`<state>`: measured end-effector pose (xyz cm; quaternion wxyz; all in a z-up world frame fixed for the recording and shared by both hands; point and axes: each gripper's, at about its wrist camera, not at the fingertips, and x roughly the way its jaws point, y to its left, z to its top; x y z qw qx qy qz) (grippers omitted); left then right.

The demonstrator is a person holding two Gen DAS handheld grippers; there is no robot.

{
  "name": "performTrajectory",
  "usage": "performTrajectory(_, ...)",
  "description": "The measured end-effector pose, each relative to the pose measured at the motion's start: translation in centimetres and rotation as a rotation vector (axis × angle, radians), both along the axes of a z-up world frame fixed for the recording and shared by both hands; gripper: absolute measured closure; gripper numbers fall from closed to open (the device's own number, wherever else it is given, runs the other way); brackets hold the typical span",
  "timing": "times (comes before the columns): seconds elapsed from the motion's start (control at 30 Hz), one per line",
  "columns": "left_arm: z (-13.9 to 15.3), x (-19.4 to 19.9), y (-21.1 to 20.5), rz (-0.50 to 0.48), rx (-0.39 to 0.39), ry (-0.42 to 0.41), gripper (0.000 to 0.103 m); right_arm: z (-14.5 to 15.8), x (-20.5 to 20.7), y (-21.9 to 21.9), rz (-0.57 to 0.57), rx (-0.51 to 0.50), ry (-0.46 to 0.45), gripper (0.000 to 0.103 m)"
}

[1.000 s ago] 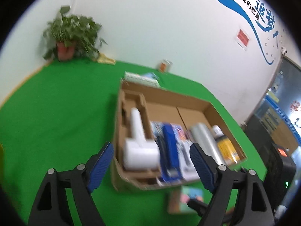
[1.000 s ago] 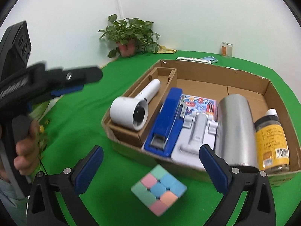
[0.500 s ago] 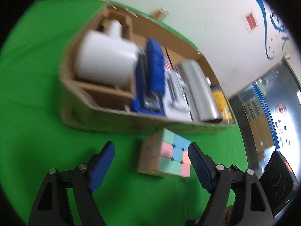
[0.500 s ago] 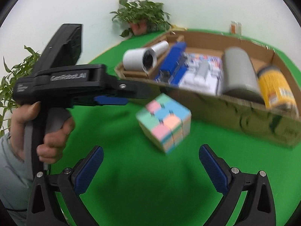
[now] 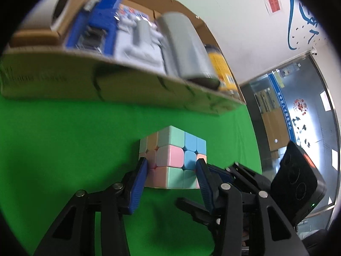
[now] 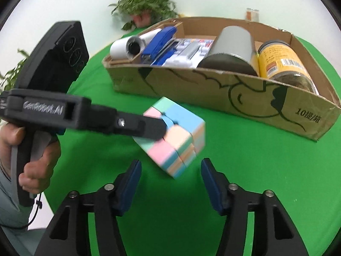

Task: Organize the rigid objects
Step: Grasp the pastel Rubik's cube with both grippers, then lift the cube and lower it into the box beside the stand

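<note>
A: Both tools now crowd the pastel cube [image 5: 172, 160] on the green table [image 5: 64, 138], where a second ago they hung back above the cardboard box [image 6: 223, 89]. The left tool [image 5: 171, 166] is closing, its blue pads level with the cube's two side faces; whether they press yet cannot be told.

B: And the right tool [image 6: 170, 170]?

A: Closing too, but nothing stands between its pads; the cube lies just ahead of them. The cube sits on the table, just in front of the box's near wall, outside it.

B: What does that mean for the sorting?

A: The pick-up looks begun, not finished. The box already holds a stapler [image 6: 159, 40], a grey cylinder [image 6: 232, 47] and a yellow-labelled jar [image 6: 283, 64], so free floor shows only toward its back. The near wall must be cleared on the lift.
</note>
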<state>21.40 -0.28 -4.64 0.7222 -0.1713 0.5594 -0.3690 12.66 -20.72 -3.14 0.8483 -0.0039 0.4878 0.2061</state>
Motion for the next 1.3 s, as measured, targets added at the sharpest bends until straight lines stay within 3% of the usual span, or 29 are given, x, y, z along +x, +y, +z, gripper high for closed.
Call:
performTrajectory(0.17,-0.6,-1.0,-0.1,0.035,-0.034,0.055,0.054,-0.7,-1.3,0.2,0.073,-0.02,0.028,0.048)
performTrajectory(0.3,-0.8,-0.7,-0.1,0.041,-0.041,0.075,0.054,-1.7,-0.8,-0.1,0.038,-0.032,0.051,0.054)
performTrajectory(0.43,-0.5,-1.0,-0.2,0.053,-0.028,0.06,0.054,-1.8,-1.0,0.2,0.038,-0.057,0.033,0.054)
performTrajectory(0.6,0.9,-2.2,-1.1,0.049,0.031,-0.027,0.054,-1.5,-0.7,1.0,0.036,-0.068,0.008,0.056)
performTrajectory(1.03,8.1,-1.8,1.5,0.116,0.006,-0.215,0.054,5.6,0.8,3.5,0.089,-0.081,-0.181,0.056)
performTrajectory(1.3,10.6,-1.3,2.3,0.129,-0.014,-0.279,0.054,9.2,1.9,4.7,0.096,-0.096,-0.253,0.056)
